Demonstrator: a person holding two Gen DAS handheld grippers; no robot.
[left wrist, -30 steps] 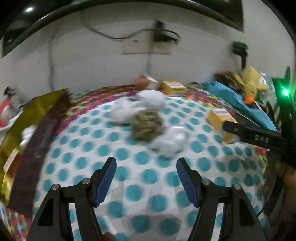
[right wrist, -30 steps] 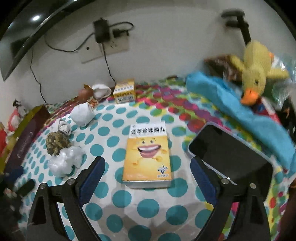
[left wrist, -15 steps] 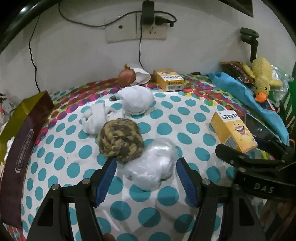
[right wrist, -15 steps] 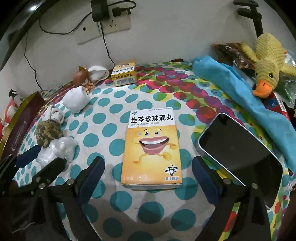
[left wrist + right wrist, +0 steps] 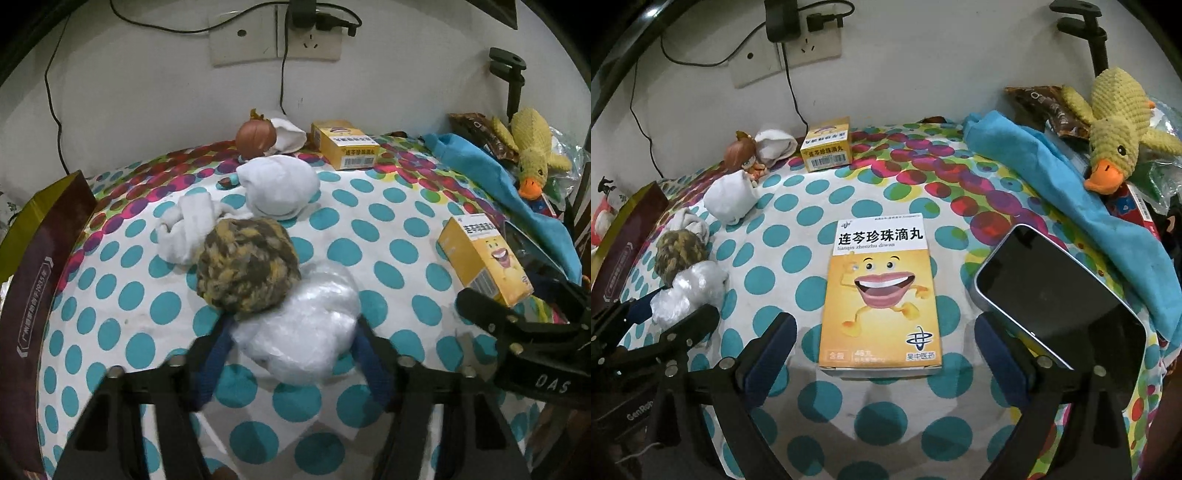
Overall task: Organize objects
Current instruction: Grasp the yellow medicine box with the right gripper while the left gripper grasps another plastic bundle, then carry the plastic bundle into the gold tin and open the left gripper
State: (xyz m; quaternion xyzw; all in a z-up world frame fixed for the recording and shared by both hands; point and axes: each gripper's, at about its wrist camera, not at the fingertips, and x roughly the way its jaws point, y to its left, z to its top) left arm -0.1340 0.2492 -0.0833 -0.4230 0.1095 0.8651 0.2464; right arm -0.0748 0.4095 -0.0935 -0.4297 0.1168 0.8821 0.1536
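While the left gripper [image 5: 291, 354] is sitting low over the dotted cloth [image 5: 388, 236], its fingers [image 5: 210, 365] are standing apart on either side of a crumpled plastic wad [image 5: 303, 328], close against it, though whether they are pressing it cannot be told. A yarn ball [image 5: 247, 269] is touching the wad's far side, with a white cloth [image 5: 188, 229] and a white pouch [image 5: 279, 186] lying just beyond, and a figurine [image 5: 256, 134] near the wall. The right gripper [image 5: 886, 350] is hovering with its fingers [image 5: 772, 350] spread wide, the near end of a yellow box [image 5: 881, 291] lying flat between them but not touching either one. A phone [image 5: 1056, 295] is lying face up just right of the box, its near corner behind the right finger. A second, smaller yellow box [image 5: 827, 149] is standing by the wall under the socket [image 5: 798, 48]. A blue towel [image 5: 1052, 177] is running along the right edge, and a plush duck [image 5: 1115, 133] is resting on it. A dark red box [image 5: 40, 280] is lying at the left edge.
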